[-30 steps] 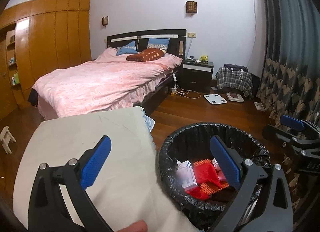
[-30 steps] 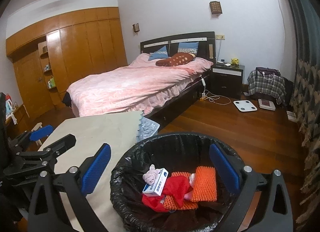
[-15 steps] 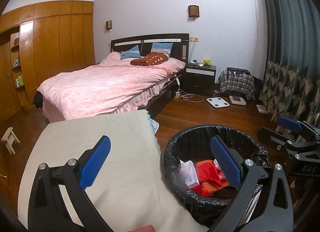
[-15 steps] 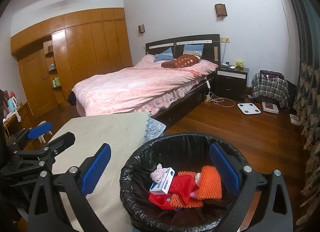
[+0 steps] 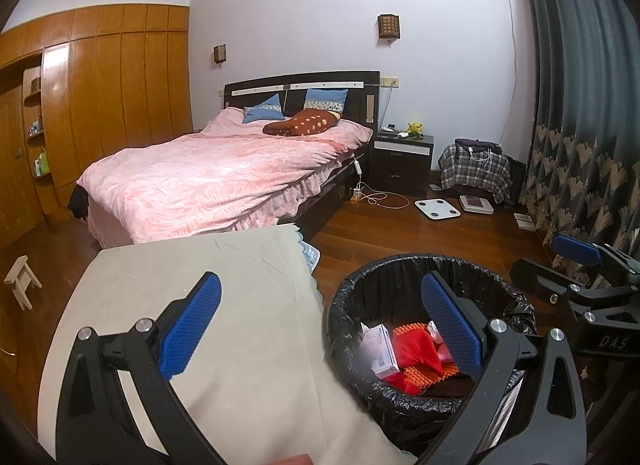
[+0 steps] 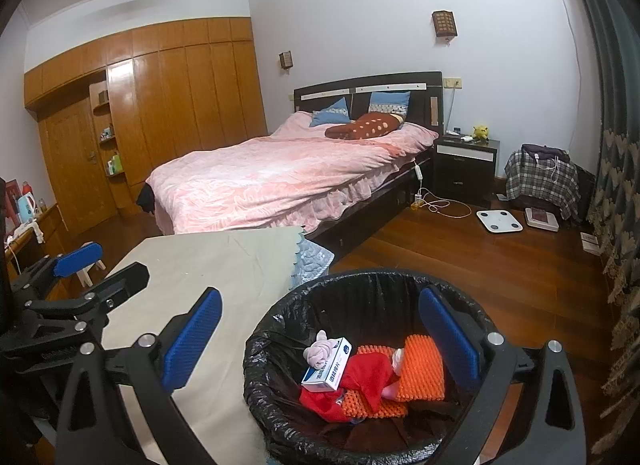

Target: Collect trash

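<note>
Beige cloth covers the table [image 5: 208,305] before me, in a bedroom with one pink-quilted bed [image 5: 224,173] and wooden flooring. One black-lined bin [image 6: 280,345] stands just beside the table, holding one white box [image 6: 328,369], red cloth and two orange pads. My left gripper [image 5: 320,325] and right gripper [image 6: 320,333] both gape wide, empty.

Both fisheye views look forward along their own blue-padded jaws, tilted slightly down, from close above the near edge of the cloth-covered worktop [image 5: 208,305] and the black-lined bin [image 6: 280,329]. The left view sits over the worktop with the bin to its right; the right view sits almost over the bin. Both face the pink bed [image 6: 280,177] across the room.
</note>
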`<action>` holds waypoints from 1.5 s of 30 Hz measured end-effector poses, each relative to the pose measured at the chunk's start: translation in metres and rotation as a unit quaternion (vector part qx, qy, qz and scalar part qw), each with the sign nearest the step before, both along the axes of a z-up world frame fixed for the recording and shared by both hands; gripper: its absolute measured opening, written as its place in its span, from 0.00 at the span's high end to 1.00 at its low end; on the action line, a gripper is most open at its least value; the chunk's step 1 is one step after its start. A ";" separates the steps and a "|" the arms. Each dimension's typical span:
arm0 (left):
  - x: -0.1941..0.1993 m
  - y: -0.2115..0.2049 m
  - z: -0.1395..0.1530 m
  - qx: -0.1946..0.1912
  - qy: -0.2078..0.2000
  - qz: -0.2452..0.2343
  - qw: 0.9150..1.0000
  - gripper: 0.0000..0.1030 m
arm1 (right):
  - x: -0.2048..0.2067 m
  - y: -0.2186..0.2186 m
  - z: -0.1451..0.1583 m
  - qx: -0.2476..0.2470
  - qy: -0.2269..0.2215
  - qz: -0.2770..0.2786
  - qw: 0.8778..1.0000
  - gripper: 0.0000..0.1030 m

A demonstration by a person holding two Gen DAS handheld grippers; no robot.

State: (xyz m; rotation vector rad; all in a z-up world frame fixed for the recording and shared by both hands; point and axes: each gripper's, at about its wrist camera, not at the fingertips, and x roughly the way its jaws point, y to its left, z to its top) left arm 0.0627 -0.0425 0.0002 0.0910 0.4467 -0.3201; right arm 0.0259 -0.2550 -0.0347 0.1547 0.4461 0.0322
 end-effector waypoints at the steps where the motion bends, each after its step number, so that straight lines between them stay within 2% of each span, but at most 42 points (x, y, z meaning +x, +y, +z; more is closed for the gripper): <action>1: 0.000 0.000 0.000 0.000 0.000 0.000 1.000 0.05 | 0.000 0.000 0.000 -0.001 -0.001 0.000 1.000 0.06; 45: 0.000 0.002 0.004 0.000 -0.001 0.004 1.000 0.05 | -0.001 0.006 0.001 -0.002 -0.001 0.001 1.000 0.06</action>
